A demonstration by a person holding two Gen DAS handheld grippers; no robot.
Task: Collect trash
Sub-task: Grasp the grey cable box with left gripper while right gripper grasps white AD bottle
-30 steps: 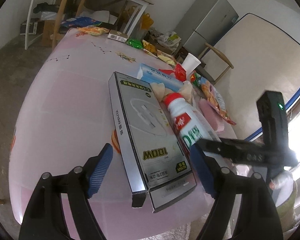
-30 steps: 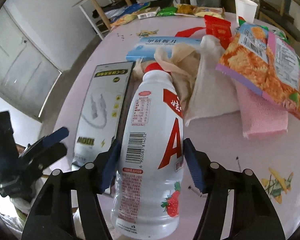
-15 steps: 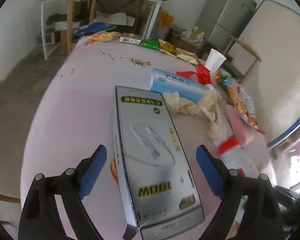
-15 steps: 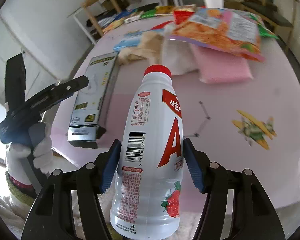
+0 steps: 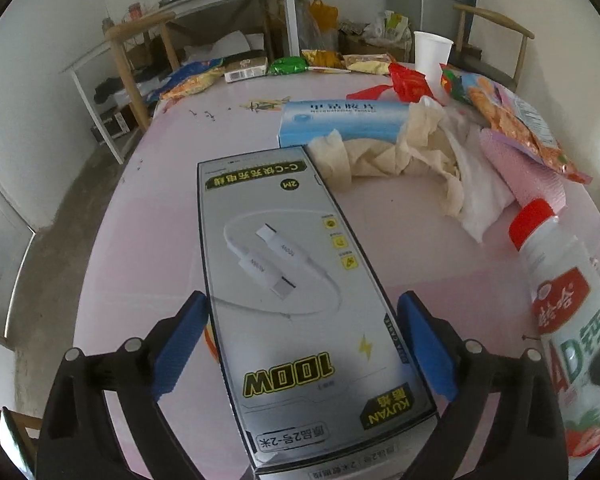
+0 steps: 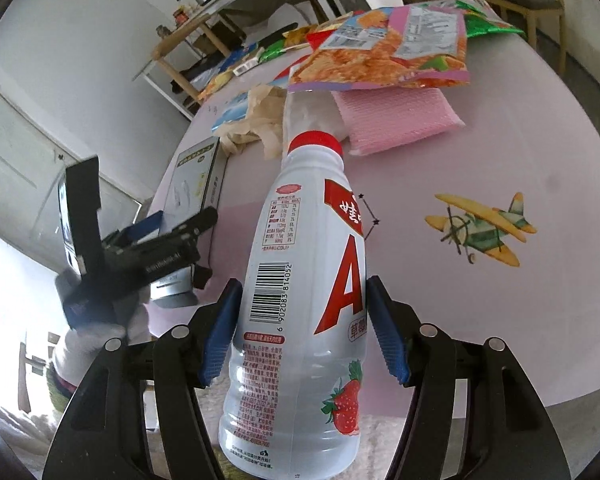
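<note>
A grey cable box [image 5: 284, 280] lies flat on the pink table [image 5: 152, 240]. My left gripper [image 5: 304, 346] hangs over the box's near half. Its jaws are opening, and the blue pads [image 5: 180, 344] stand on either side of the box without pressing on it. My right gripper [image 6: 304, 332] is shut on a white drink bottle [image 6: 308, 264] with a red cap, held up over the table's near edge. In the left wrist view that bottle [image 5: 568, 332] shows at the right. From the right wrist view the left gripper [image 6: 180, 220] sits at the box's [image 6: 198, 172] near end.
Crumpled tissues [image 5: 400, 156], a blue carton [image 5: 340, 120], a pink cloth [image 6: 396, 120] and an orange snack bag [image 6: 388, 52] crowd the table's middle. A paper cup [image 5: 432, 56] and several wrappers [image 5: 292, 66] line the far edge. A plane sticker [image 6: 480, 232] marks bare tabletop.
My left gripper swung square over the cable box and its jaws widened. My right gripper lifted the bottle off the table beside the box and carried it toward the near edge.
</note>
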